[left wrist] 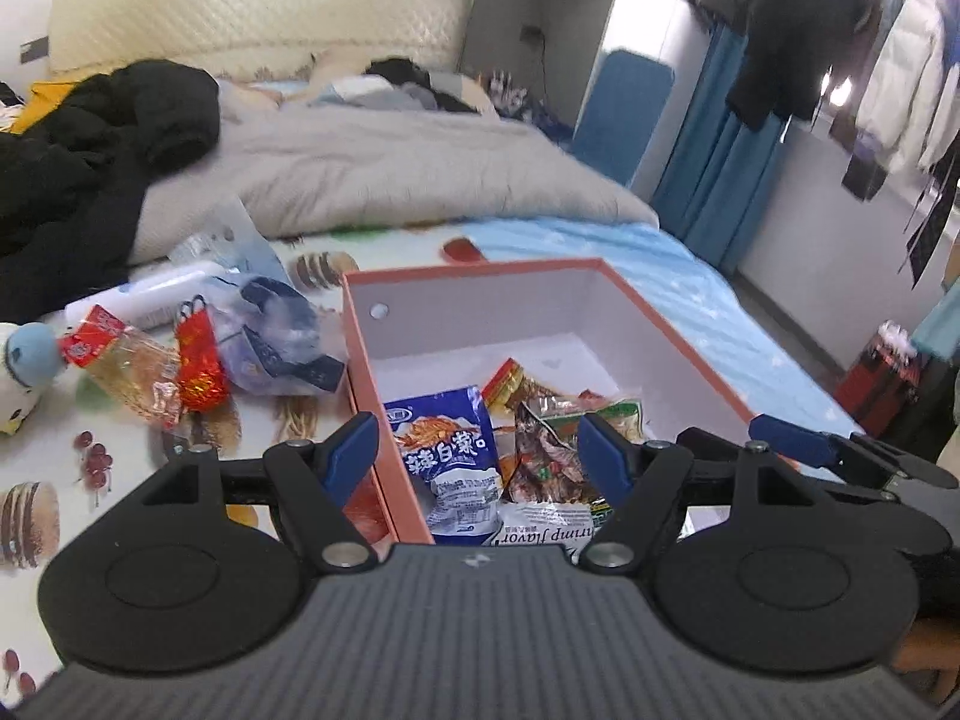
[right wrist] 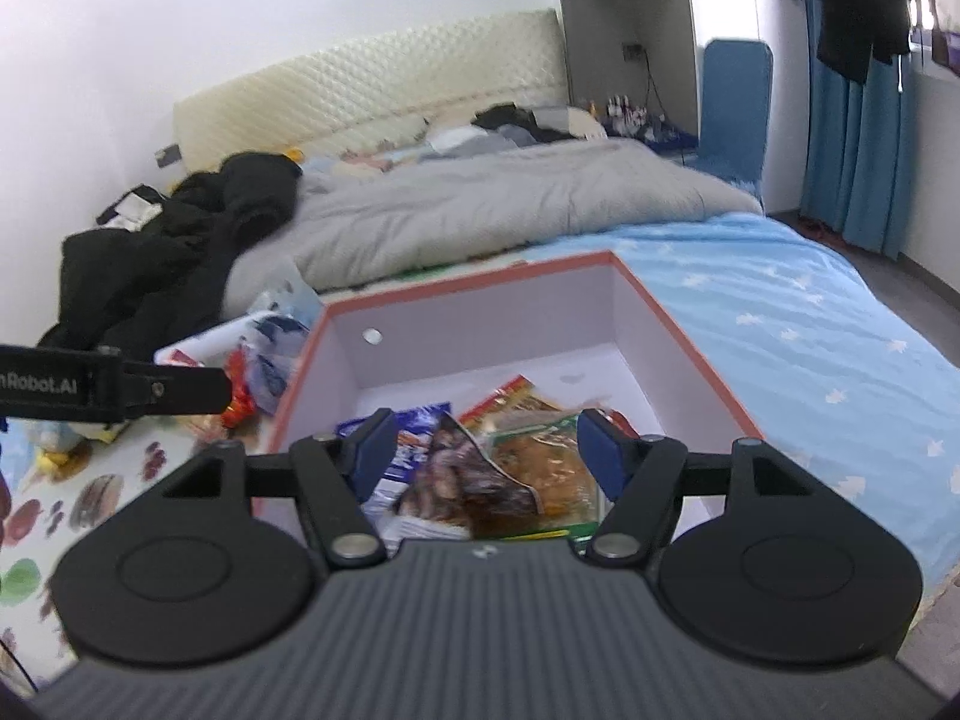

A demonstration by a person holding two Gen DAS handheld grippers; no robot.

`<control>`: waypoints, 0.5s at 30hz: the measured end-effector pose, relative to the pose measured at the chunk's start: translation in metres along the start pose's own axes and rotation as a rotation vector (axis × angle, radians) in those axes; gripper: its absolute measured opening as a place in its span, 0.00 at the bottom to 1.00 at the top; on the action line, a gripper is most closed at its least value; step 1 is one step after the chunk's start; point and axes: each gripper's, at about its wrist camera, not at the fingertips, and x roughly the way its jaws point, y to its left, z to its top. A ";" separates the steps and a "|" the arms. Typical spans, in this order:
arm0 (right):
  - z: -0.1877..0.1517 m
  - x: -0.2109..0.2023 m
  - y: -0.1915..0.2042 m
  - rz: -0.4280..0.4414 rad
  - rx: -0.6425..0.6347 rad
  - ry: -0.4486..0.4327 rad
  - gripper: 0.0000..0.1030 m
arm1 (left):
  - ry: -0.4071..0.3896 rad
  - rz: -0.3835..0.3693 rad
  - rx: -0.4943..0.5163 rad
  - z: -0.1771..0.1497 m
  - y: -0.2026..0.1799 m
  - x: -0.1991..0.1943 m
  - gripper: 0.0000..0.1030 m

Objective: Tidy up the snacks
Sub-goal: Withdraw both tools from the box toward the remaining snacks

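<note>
Salmon-edged and white inside, the box [left wrist: 384,360] sits open on the bed [left wrist: 660,276], on a food-printed sheet. Inside it, toward the near wall, lies a heap of snacks: a blue packet [left wrist: 450,450], a brown packet [left wrist: 546,450] beside it, a green-edged packet [left wrist: 618,414] and a white shrimp-flavour packet [left wrist: 540,531] nearest the camera; the far half of the box floor is bare. Left of the box lie more snacks: a red packet [left wrist: 201,363], a clear packet [left wrist: 129,369] with a red label, and a bluish plastic bag [left wrist: 270,330] touching the box wall. The left gripper [left wrist: 477,450] hovers over the box's near-left corner, fingers [left wrist: 354,447] spread wide and holding nothing. The right gripper [right wrist: 486,450] hangs over the heap, fingers [right wrist: 600,450] likewise apart and empty. Beyond the box lie a grey duvet [left wrist: 390,174] and black clothes [left wrist: 108,138].
</note>
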 end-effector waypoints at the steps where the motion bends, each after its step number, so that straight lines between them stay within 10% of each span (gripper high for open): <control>1: 0.000 -0.005 0.005 0.005 -0.006 -0.011 0.66 | -0.011 0.005 -0.001 -0.003 0.001 -0.006 0.75; 15: -0.034 -0.058 0.059 0.116 -0.054 -0.087 0.66 | -0.045 0.108 -0.090 -0.071 0.044 -0.071 0.75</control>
